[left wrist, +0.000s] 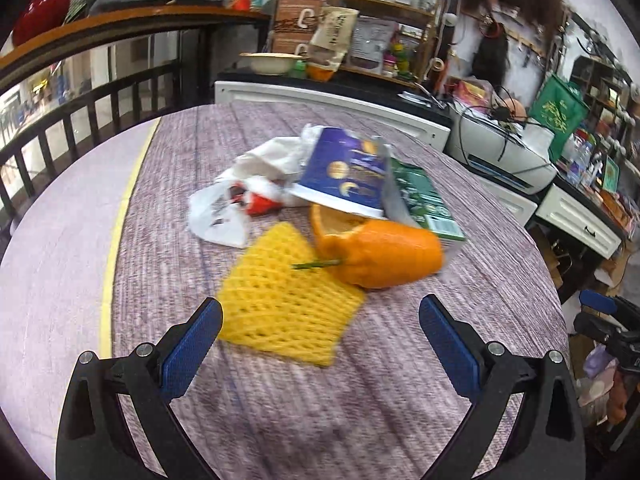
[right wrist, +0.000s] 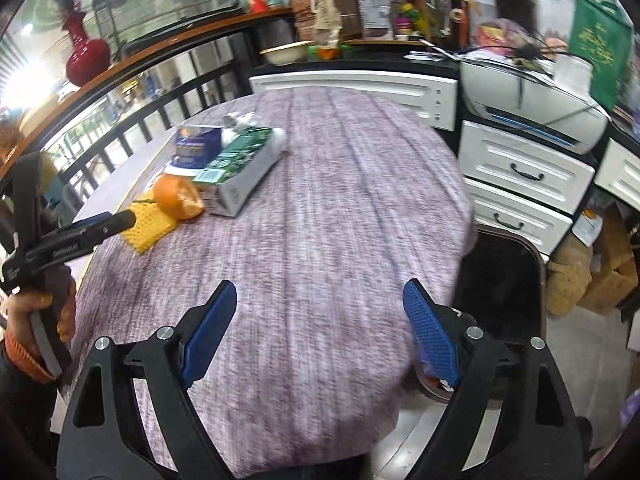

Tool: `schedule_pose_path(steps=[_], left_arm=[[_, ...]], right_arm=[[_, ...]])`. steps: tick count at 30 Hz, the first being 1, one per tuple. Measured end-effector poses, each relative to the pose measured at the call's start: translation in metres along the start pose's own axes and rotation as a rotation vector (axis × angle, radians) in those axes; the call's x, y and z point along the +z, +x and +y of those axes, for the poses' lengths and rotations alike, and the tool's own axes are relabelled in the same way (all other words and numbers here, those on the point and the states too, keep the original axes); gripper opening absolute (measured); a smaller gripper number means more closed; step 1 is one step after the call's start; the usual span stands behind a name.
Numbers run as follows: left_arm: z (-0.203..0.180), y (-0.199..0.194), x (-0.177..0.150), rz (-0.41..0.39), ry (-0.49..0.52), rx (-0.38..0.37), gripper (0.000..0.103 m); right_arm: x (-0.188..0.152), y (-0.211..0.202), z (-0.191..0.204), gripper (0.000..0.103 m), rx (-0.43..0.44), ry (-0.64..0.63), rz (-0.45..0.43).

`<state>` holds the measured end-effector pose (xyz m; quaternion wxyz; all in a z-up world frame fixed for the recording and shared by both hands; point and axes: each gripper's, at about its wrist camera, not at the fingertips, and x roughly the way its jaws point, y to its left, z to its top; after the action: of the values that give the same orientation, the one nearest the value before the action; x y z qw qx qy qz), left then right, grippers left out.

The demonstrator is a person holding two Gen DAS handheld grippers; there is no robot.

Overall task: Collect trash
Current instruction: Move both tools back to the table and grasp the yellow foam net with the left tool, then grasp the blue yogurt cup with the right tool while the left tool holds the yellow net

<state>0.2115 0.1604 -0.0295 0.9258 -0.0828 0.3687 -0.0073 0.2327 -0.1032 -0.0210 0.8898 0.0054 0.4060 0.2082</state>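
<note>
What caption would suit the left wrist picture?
Open left gripper hovering over a yellow foam net, with orange peel and crumpled wrappers behind it.

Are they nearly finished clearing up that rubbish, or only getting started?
Only getting started, it seems. Nothing looks collected: the yellow foam net, orange peel, blue cup, green carton and white plastic bag all lie on the table. The left gripper, open, nears the net; the right gripper is open and empty.

No legible text; print on blue cup [left wrist: 344,176], green carton [left wrist: 424,200], green bag [left wrist: 558,114] too blurred.
</note>
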Motion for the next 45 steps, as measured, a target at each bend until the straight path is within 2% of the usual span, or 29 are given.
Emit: schedule_pose_path(steps=[3,7,13,15,17,21,28,35,39,43,45], left_arm=[[0.022,0.000,0.003,-0.003,-0.038,-0.027,0.097],[0.036,0.015,0.012,0.041,-0.011,-0.017,0.092],[0.046,0.035,0.009,0.125,0.012,-0.038,0.061],[0.047,0.033,0.007,0.119,0.007,-0.054,0.043],[0.044,0.032,0.005,0.122,0.009,-0.084,0.032],[0.041,0.021,0.002,0.083,0.029,-0.075,0.019],[0.050,-0.009,-0.003,0.032,-0.004,-0.095,0.016],[0.067,-0.031,-0.005,-0.024,-0.054,-0.050,0.015],[0.072,-0.036,-0.006,-0.054,-0.071,-0.025,0.015],[0.075,-0.041,-0.006,-0.079,-0.083,-0.034,0.015],[0.076,-0.043,-0.005,-0.088,-0.087,-0.032,0.015]], right_arm=[[0.002,0.005,0.011,0.084,0.013,-0.019,0.008],[0.004,0.008,0.020,0.084,0.022,-0.036,0.017],[0.013,0.013,0.031,0.084,0.033,-0.049,0.017],[0.019,0.015,0.036,0.084,0.043,-0.049,0.013],[0.025,0.019,0.040,0.084,0.058,-0.041,0.008],[0.036,0.029,0.055,0.084,0.082,-0.045,0.002],[0.054,0.051,0.101,0.084,0.129,-0.153,-0.011],[0.092,0.075,0.131,0.084,0.165,-0.166,-0.037],[0.116,0.108,0.140,0.084,0.158,-0.108,0.002],[0.132,0.133,0.149,0.084,0.125,-0.105,-0.002],[0.139,0.149,0.152,0.084,0.129,-0.092,0.033]])
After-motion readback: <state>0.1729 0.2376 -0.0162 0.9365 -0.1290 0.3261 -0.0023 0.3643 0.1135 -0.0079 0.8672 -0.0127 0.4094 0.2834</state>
